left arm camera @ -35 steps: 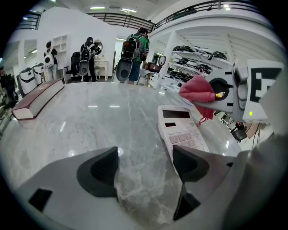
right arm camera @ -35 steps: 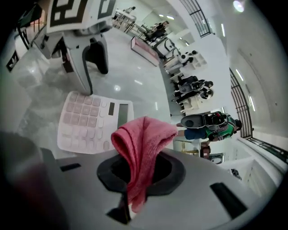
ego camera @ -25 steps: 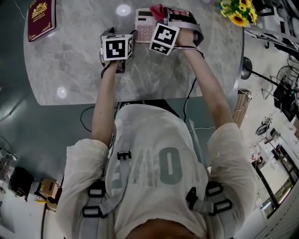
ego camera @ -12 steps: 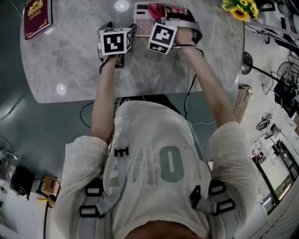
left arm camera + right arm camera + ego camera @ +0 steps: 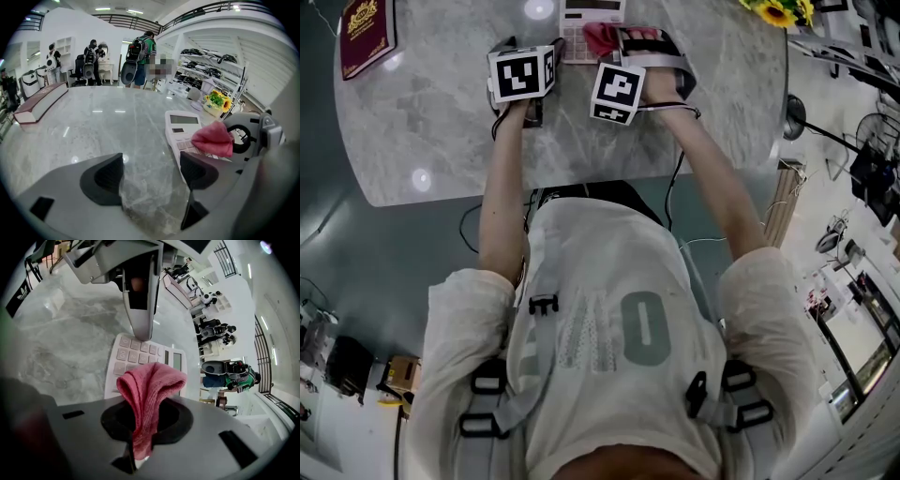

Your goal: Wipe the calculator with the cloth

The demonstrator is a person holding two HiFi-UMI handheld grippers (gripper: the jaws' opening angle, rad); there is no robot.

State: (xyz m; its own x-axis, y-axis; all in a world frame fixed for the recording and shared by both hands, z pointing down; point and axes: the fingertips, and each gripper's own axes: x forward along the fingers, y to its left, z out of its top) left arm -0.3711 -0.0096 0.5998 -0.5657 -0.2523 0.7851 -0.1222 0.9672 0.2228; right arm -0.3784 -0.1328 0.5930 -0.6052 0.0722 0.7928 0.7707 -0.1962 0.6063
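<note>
A white calculator [image 5: 586,21] lies on the grey marble table [image 5: 441,112], at the top edge of the head view. My right gripper [image 5: 143,427] is shut on a red cloth [image 5: 147,385], whose bunched end hangs over the calculator's [image 5: 140,357] key end. The cloth [image 5: 602,37] covers the calculator's near right part. My left gripper [image 5: 152,171] is open, low over bare marble, with its right pad [image 5: 199,171] against the calculator's [image 5: 185,131] near left corner. The cloth [image 5: 213,138] and the right gripper [image 5: 253,136] show at its right.
A maroon book [image 5: 364,37] lies at the table's far left. Yellow sunflowers [image 5: 778,11] stand at the far right. The table's curved front edge [image 5: 581,187] runs just before my body. Several people stand beyond the table [image 5: 136,51].
My right gripper has drawn the cloth toward me along the calculator, from its far end to its key end. The left gripper has kept its place beside the calculator. The head view has tilted.
</note>
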